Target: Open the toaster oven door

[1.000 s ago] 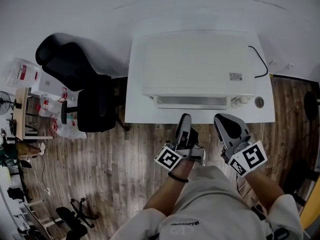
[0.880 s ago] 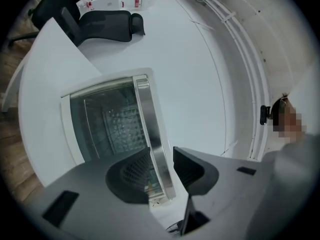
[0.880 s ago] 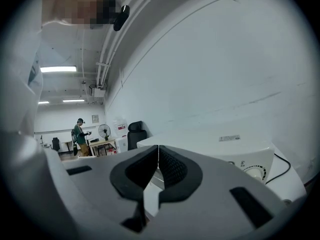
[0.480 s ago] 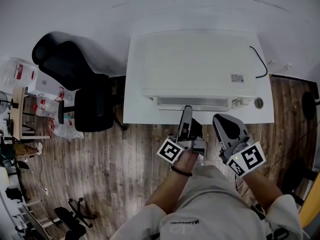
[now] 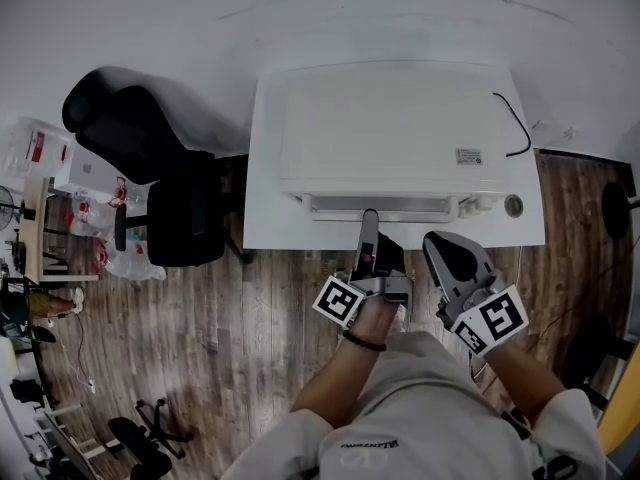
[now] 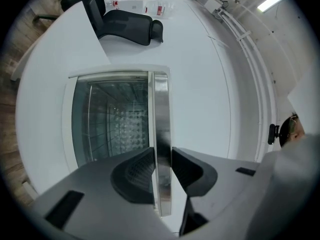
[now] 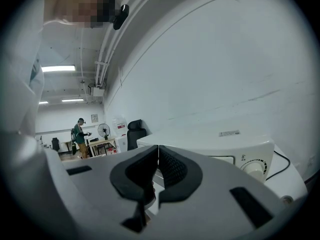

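Note:
A white toaster oven (image 5: 390, 128) stands on a white table (image 5: 268, 213), its door facing me. In the left gripper view its glass door (image 6: 112, 119) is upright and closed, with a shiny metal handle bar (image 6: 161, 104) along its top edge. My left gripper (image 6: 161, 171) reaches the handle (image 5: 385, 206) near its middle; its jaws are closing, one pad on each side of the bar and touching it. My right gripper (image 5: 445, 246) hangs off the table's front edge, right of the left one, shut with nothing in it (image 7: 158, 169).
A black office chair (image 5: 160, 183) stands left of the table. A black cable (image 5: 515, 118) runs off the oven's right side, and its knobs (image 7: 255, 169) sit at the front right. Wooden floor lies below me; a person stands far off (image 7: 80, 134).
My left gripper moved forward from the table's front edge up to the oven door and came round the handle bar. The right gripper barely shifted.

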Demonstrator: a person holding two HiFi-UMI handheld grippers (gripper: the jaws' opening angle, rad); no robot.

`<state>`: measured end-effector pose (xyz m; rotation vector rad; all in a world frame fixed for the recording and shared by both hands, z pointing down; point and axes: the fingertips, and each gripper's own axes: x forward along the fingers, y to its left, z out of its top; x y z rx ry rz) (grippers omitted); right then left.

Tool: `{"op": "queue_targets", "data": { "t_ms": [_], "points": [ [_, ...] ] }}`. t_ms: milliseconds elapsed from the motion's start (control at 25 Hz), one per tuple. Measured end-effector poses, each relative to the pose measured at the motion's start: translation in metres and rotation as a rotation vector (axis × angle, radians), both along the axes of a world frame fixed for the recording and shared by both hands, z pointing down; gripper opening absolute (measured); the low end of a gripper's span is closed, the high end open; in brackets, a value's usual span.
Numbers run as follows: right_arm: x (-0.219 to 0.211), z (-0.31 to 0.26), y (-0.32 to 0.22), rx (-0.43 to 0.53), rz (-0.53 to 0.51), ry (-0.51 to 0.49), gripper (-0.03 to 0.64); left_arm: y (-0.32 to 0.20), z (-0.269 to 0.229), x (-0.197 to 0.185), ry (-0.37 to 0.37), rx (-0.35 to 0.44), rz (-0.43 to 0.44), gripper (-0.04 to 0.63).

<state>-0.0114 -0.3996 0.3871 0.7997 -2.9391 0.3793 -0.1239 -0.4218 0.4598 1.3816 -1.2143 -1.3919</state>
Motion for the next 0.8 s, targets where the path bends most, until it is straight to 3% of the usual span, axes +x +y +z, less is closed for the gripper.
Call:
{"op": "queue_targets", "data": {
  "t_ms": [480, 800],
  "points": [
    [0.004, 0.002, 0.022, 0.004, -0.032, -0.002, 0.017, 0.024, 0.007, 0.007, 0.000, -0.031, 0.010, 0.107],
    [0.002, -0.004, 0.053, 0.016, -0.040, 0.005, 0.017, 0.053, 0.019, 0.014, 0.002, -0.084, 0.066, 0.107]
  ]
}}
